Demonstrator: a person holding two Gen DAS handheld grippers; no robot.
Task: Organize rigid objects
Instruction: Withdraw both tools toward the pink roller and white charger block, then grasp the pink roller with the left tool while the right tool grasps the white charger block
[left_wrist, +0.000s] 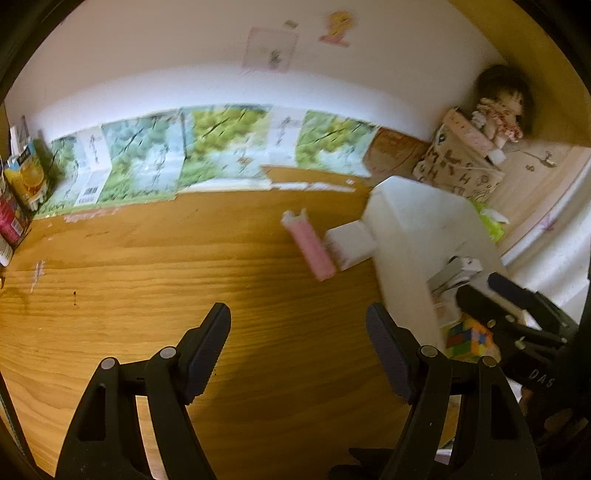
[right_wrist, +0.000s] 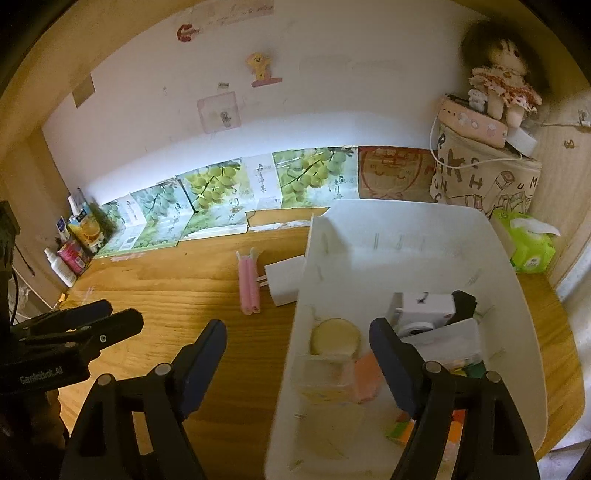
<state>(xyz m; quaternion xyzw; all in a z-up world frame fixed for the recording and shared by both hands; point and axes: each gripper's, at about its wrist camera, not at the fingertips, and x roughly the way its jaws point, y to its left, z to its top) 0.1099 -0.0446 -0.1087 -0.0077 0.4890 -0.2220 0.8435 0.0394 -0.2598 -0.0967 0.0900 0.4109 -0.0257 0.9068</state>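
Both the left gripper (left_wrist: 298, 350) and the right gripper (right_wrist: 298, 354) hang released, fingers spread and holding nothing. On the table (right_wrist: 166, 291), a pink tube (right_wrist: 248, 286) and a white charger (right_wrist: 282, 282) lie touching, just beside the white bin (right_wrist: 517, 295). Reaching for one would likely nudge the other or catch the bin wall.

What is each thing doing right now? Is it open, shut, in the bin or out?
Left gripper: jaws open, empty.
Right gripper: jaws open, empty.
Bin: open top, partly filled.
Pink tube: lying on the table, outside the bin.
Charger: on the table, beside the bin.
Tissue pack: open, a tissue sticking out.
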